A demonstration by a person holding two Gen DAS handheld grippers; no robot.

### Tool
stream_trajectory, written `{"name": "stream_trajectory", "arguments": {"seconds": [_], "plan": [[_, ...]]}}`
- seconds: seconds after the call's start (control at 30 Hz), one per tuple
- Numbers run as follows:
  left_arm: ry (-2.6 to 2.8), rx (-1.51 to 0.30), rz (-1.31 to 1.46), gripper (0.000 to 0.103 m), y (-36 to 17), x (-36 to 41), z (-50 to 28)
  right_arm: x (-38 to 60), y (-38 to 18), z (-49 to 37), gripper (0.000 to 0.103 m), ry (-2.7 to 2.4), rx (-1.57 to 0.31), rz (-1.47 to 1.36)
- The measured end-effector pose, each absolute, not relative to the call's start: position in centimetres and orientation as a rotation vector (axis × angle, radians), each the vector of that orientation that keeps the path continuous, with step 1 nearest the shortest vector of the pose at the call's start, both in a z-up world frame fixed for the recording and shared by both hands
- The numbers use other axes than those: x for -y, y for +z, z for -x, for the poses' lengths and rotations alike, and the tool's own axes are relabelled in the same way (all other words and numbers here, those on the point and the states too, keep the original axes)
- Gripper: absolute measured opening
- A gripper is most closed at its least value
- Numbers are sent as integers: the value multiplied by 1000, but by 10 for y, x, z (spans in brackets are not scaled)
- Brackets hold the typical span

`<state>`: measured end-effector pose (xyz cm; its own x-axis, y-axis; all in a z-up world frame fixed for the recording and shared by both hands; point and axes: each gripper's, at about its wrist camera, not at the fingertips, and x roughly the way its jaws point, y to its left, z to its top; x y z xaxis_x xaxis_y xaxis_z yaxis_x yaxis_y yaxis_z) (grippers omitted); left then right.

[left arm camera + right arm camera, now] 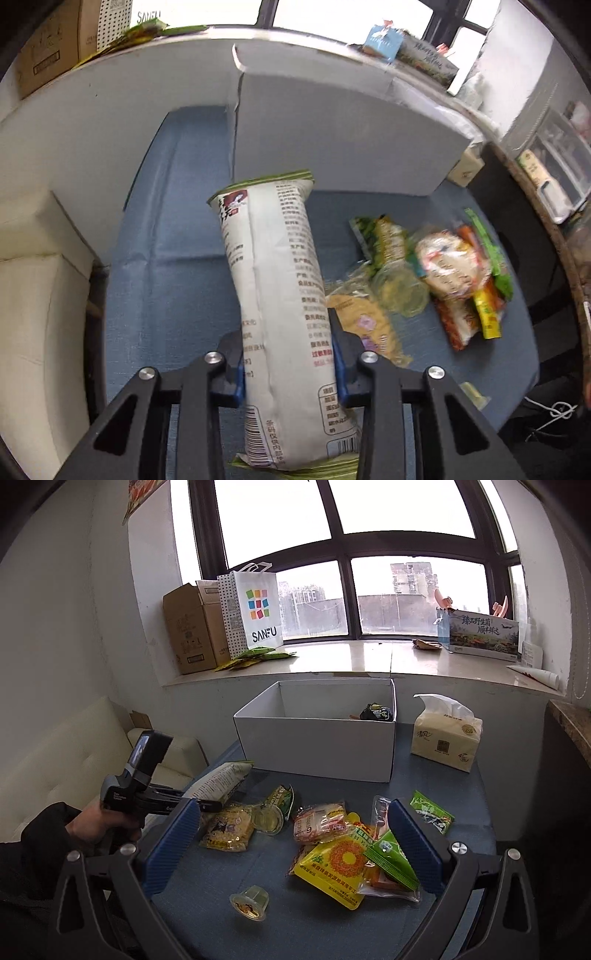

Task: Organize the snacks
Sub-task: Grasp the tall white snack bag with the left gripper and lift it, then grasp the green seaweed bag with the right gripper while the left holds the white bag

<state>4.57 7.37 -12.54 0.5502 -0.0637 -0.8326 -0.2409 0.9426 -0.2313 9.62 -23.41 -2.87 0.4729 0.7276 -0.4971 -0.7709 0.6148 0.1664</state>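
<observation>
My left claw (288,363) is clamped on a long white snack bag (277,295), held above the blue tabletop (173,266), just short of the white box (317,738). Right claw (295,843) spread wide over the loose snack pile (343,845).

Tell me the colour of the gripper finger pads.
Blue, ribbed pads; clearest in the right wrist view.

A tissue pack (446,738) sits on the blue table (295,897). On the windowsill (351,661) — a cardboard box (192,631), a SANFU bag (255,609) and a printed carton (482,635). A cream sofa (66,764) stands left.
</observation>
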Motion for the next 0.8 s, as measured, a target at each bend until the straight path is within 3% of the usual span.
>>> {"name": "stream_trajectory", "arguments": {"seconds": [0.27, 0.53, 0.8], "plan": [[1, -803, 388, 37, -74, -57, -12, 234, -43, -109, 103, 877, -619, 88], [-73, -682, 311, 37, -15, -29, 13, 243, -99, -187, 103, 658, -829, 103], [-105, -677, 328, 37, -12, -22, 14, 234, -169, -232, 103, 589, -1006, 214]]}}
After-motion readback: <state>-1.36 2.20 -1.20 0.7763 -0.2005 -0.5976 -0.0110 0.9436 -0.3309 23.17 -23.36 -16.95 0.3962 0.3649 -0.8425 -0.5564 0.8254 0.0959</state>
